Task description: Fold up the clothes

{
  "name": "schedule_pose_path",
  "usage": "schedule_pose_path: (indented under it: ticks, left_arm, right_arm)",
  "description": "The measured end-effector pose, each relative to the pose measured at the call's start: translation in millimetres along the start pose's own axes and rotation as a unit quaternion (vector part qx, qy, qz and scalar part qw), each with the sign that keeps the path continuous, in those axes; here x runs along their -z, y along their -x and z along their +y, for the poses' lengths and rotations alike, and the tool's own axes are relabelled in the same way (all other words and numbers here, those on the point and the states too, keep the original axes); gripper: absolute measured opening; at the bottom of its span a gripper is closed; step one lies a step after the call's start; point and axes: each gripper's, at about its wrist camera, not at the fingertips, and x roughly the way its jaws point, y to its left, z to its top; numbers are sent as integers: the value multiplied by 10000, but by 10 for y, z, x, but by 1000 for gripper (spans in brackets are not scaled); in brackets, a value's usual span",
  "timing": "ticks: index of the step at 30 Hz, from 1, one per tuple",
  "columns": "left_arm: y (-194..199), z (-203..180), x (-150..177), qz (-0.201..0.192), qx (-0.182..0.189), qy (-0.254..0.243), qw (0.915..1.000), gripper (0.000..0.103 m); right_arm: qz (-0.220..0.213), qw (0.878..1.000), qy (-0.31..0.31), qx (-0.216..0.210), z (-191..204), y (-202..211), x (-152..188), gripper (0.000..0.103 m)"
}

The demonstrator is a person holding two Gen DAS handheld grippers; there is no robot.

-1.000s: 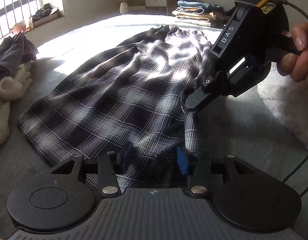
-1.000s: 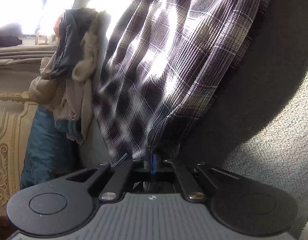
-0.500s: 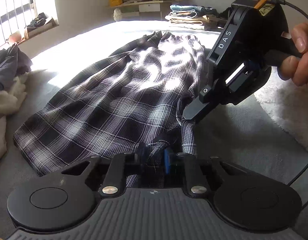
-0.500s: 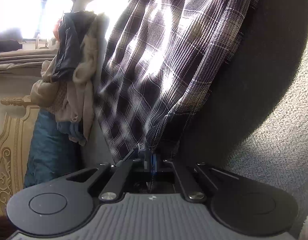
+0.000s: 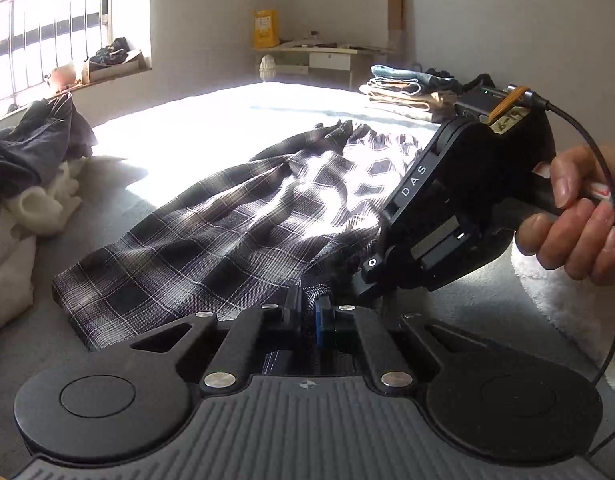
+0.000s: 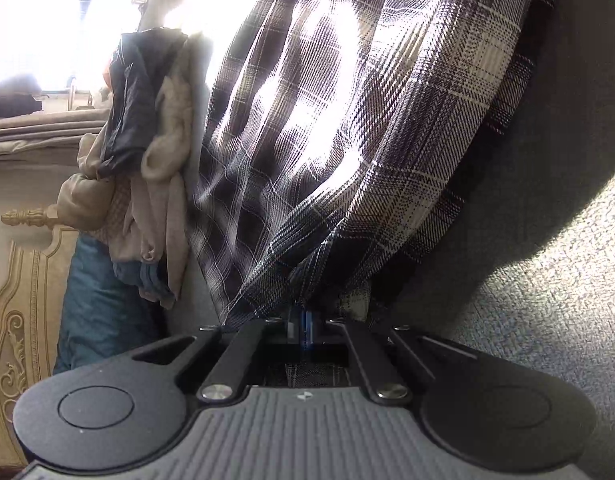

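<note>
Garment: plaid garment (image 5: 235,240), dark with pale checks, spread on the grey bed (image 5: 487,312), running from the near edge toward the sunlit far side.
Left gripper (image 5: 310,312): jaws pinched together on the garment's near corner; cloth bunched between the pads.
Right gripper (image 6: 301,322): jaws clamped on a gathered fold of the same garment (image 6: 347,140), just beside the left gripper; a hand (image 5: 575,220) grips its handle.
Far right corner of bed: stack of folded clothes (image 5: 403,90).
Left edge of bed: heap of unfolded clothes (image 5: 31,160).
</note>
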Motion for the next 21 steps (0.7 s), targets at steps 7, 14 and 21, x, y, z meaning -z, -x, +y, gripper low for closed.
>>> schedule_pose_path:
  ticks: [7,14,21]
  left_arm:
    - [-41,-65,162,321,8,-135,9994,7]
    - [125,-63,319,467,-319,-96,9984,24]
    - [217,-122,410,620,-731,-280,9950,24]
  right_arm:
    - [-527,9946,-763,-464,-265,-117,53,2]
    - [-769,9860,-1267,-761,-427,-16,32,3]
    - [-720,9867,-1262,-730,-423,25,33,4]
